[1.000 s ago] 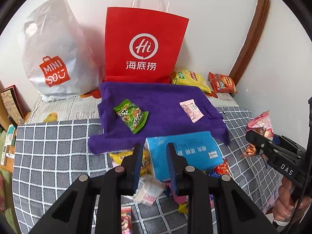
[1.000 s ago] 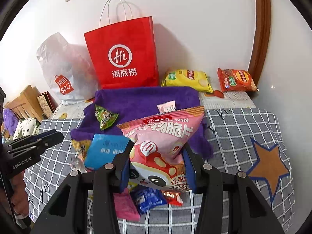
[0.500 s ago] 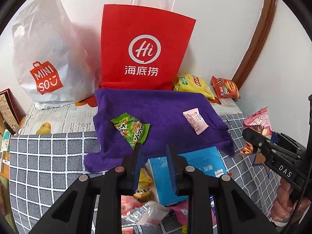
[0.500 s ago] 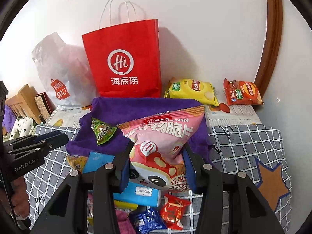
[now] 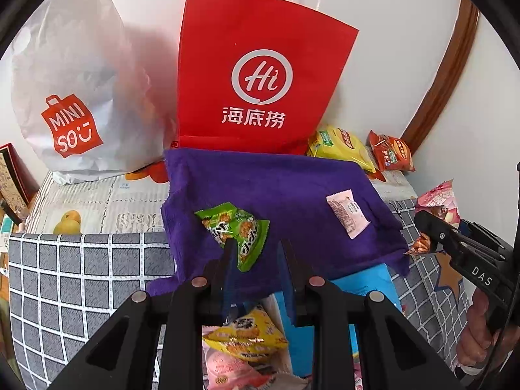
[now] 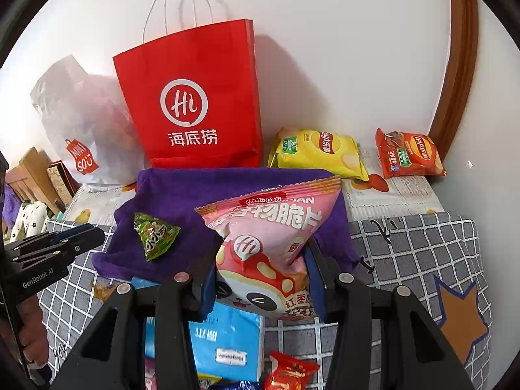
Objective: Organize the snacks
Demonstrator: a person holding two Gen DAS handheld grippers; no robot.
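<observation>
My right gripper (image 6: pixel 260 269) is shut on a pink snack bag (image 6: pixel 269 237) and holds it above the near edge of the purple towel (image 6: pixel 195 188). My left gripper (image 5: pixel 256 253) is open and empty, just in front of a green snack packet (image 5: pixel 234 227) lying on the purple towel (image 5: pixel 276 182). A small pink packet (image 5: pixel 347 214) lies on the towel's right side. A yellow chips bag (image 6: pixel 318 152) and a red chips bag (image 6: pixel 406 152) lie by the wall. The right gripper with its pink bag (image 5: pixel 435 201) shows at the left view's right edge.
A red paper bag (image 6: pixel 195 104) and a white plastic bag (image 5: pixel 71 97) stand against the wall behind the towel. A blue tissue pack (image 6: pixel 224 341) and several small snacks (image 5: pixel 243 334) lie on the checked cover (image 5: pixel 65 276) near me. Boxes (image 6: pixel 48 178) stand at far left.
Both grippers have moved forward toward the towel and the wall. The left gripper now reaches the green packet; the right still carries the pink bag.
</observation>
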